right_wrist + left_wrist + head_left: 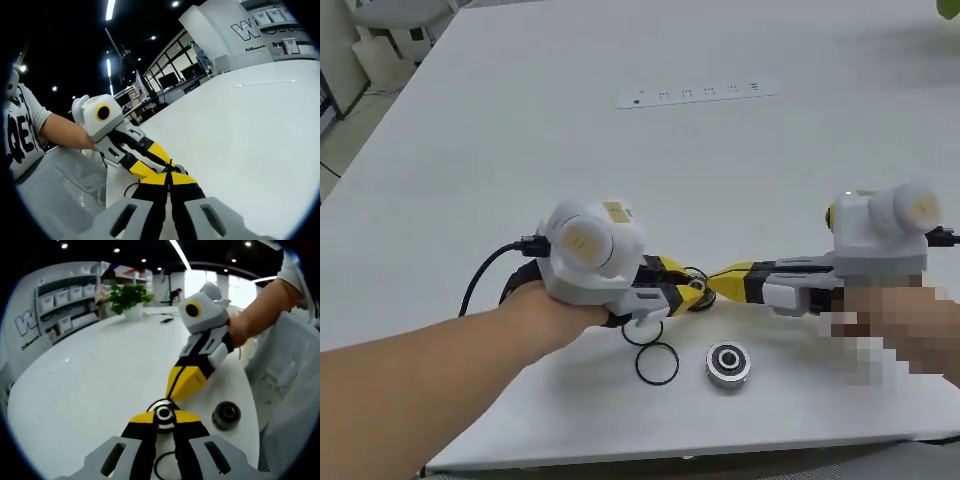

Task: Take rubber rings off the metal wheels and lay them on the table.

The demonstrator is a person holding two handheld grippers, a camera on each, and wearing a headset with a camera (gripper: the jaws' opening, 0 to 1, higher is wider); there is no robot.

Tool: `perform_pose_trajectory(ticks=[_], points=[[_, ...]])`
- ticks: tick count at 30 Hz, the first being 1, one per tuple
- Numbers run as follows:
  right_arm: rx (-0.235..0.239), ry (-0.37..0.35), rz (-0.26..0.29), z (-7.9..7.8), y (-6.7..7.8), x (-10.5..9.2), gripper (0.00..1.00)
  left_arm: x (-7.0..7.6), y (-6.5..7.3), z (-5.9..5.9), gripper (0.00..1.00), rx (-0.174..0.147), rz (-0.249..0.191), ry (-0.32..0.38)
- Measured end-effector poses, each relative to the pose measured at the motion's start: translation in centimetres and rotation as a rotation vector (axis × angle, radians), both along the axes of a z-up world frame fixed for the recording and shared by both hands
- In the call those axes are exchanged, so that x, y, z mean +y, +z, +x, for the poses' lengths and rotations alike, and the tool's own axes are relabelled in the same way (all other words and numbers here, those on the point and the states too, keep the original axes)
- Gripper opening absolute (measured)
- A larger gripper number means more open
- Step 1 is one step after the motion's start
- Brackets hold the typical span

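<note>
Head view: the left tool grips a metal wheel over the worktop; the right tool, nose-to-nose with it from the right, is pressed shut, apparently nipping the wheel's rubber ring. Stripping it likely means pulling rightward. A loose ring and bare wheel lie nearer.

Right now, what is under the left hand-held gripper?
One black rubber ring lies flat on the table. A second ring peeks out, its top part covered by the left hand-held gripper.
</note>
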State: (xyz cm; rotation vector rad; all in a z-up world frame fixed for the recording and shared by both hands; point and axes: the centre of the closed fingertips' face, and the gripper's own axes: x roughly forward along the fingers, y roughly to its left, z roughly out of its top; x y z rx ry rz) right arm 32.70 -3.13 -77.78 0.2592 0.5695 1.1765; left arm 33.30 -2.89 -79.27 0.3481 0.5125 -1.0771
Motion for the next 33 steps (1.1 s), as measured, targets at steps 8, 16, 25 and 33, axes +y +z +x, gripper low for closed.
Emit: perform_pose_trajectory(ticks=[8, 16, 25, 33], points=[[0.008, -0.013, -0.005, -0.1, -0.2, -0.1, 0.00, -0.1, 0.0, -0.1, 0.14, 0.003, -0.012, 0.005], [0.006, -0.015, 0.002, -0.1, 0.1, 0.0, 0.00, 0.0, 0.4, -0.2, 0.18, 0.025, -0.037, 0.014], [0.010, -0.038, 0.028, 0.5, 0.9, -0.3, 0.00, 0.2, 1.8, -1.2, 0.32, 0.044, -0.085, -0.005], [0.013, -0.046, 0.050, 0.7, 1.6, -0.4, 0.00, 1.2, 3.2, -1.8, 0.40, 0.029, -0.104, -0.018]])
